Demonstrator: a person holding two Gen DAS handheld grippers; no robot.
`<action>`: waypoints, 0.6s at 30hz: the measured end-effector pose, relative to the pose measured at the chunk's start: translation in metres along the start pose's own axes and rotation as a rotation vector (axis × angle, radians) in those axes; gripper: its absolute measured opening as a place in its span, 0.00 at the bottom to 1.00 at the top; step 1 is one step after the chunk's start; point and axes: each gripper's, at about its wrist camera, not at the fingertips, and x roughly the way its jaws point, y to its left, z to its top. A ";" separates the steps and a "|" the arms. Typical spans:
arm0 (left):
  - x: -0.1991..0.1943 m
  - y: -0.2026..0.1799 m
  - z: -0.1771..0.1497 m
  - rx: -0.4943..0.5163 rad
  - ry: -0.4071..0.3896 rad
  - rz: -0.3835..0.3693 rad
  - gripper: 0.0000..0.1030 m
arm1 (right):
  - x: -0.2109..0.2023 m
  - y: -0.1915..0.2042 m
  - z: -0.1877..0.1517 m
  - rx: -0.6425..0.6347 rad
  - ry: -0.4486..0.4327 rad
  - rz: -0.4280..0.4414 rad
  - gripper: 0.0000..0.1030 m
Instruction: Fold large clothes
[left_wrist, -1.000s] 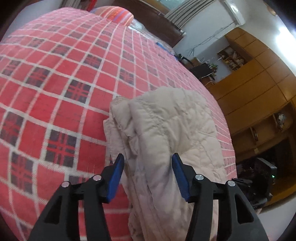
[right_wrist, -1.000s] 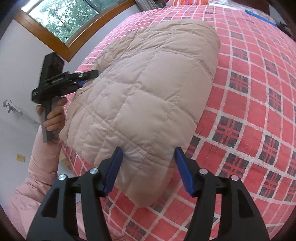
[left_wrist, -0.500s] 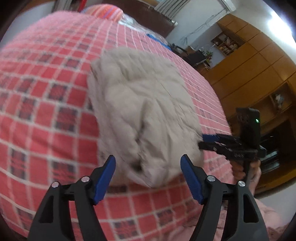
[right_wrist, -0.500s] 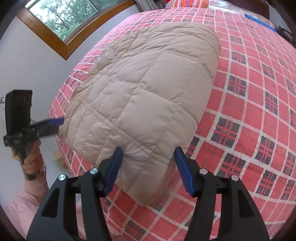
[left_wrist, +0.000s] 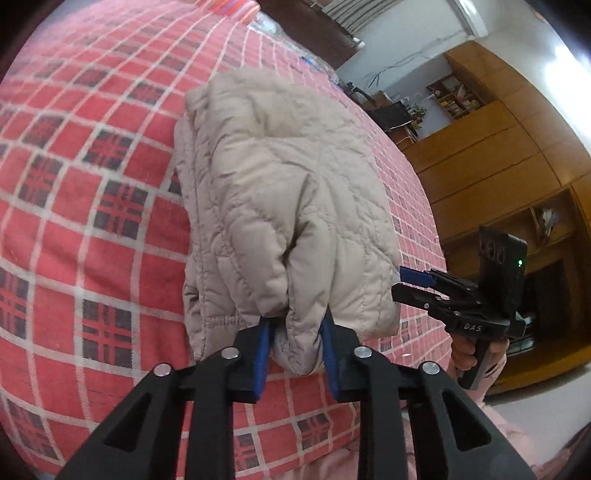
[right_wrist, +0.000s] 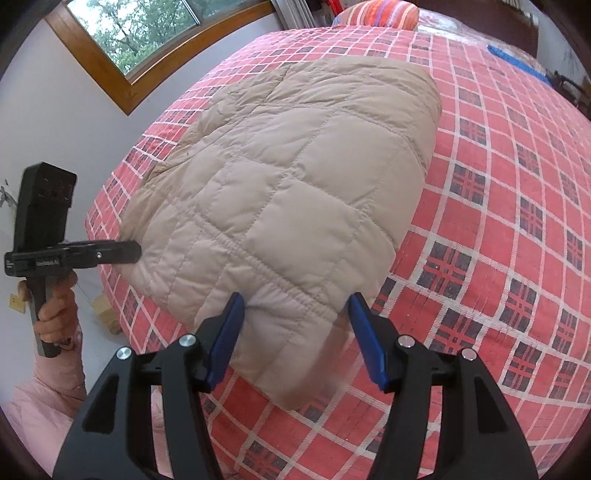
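The left gripper (left_wrist: 295, 338), open and just short of the cloth half a second ago, has now closed its jaws on a puffy fold at the near left edge of the beige quilted down jacket (right_wrist: 295, 192), which lies folded on the red plaid bed (right_wrist: 498, 229). The right gripper (right_wrist: 295, 332) hovers at the near right hem, jaws still apart around it without clamping; its pinch likely comes next, before another fold.

My left cam: dim indoor light, blown-out glare top right, bedspread (left_wrist: 92, 177) motion-blurred along its left edge. My right cam: sharper, soft daylight from window (right_wrist: 140, 33) top left, faint shadows. Both have heavy fisheye warp and dark vignetted corners.
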 end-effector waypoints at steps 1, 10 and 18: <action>-0.003 -0.004 0.000 0.018 -0.007 0.013 0.23 | 0.000 0.002 0.000 -0.003 -0.002 -0.003 0.58; 0.006 0.008 -0.003 0.030 0.032 0.046 0.22 | 0.007 0.012 -0.002 -0.027 0.007 -0.005 0.58; 0.035 0.034 0.001 0.003 0.069 0.040 0.24 | 0.017 0.016 -0.001 -0.038 0.020 -0.024 0.59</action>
